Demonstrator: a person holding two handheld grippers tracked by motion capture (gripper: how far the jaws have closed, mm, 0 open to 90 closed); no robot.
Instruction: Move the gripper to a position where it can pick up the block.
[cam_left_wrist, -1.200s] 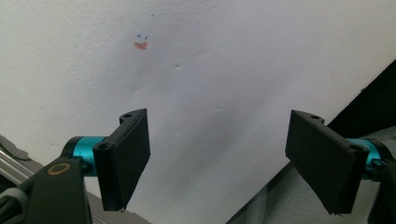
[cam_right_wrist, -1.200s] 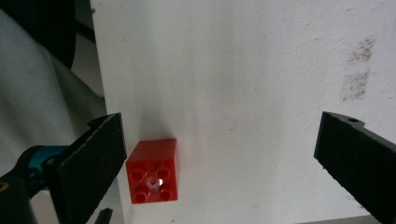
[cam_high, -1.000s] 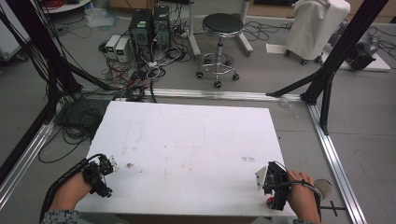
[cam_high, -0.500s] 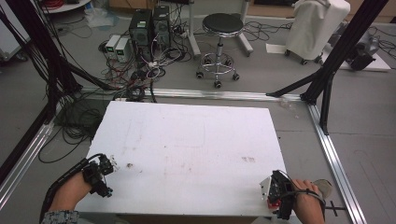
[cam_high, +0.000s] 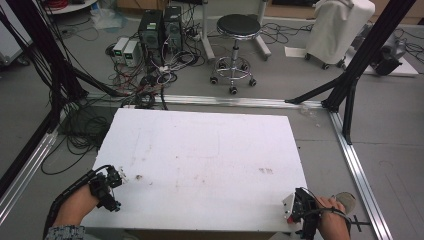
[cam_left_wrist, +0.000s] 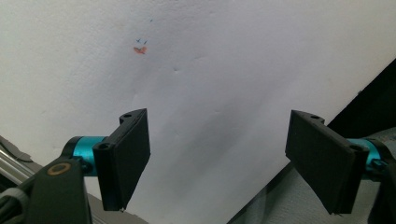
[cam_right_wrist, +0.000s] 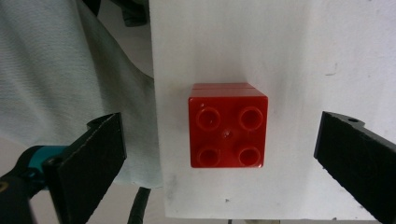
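Fingers of the right gripper (cam_right_wrist: 219, 154) spread wide, flanking a red brick (cam_right_wrist: 228, 126) near the table (cam_right_wrist: 289, 42) edge.

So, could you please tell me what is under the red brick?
The red brick rests on the white table, near its edge, between the open right claw's jaws. The patch of table beneath the brick is covered.

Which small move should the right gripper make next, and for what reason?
Probably close the right gripper on the red brick. The brick sits studs-up on the white table near its edge, centred between the open fingers, which do not touch it.
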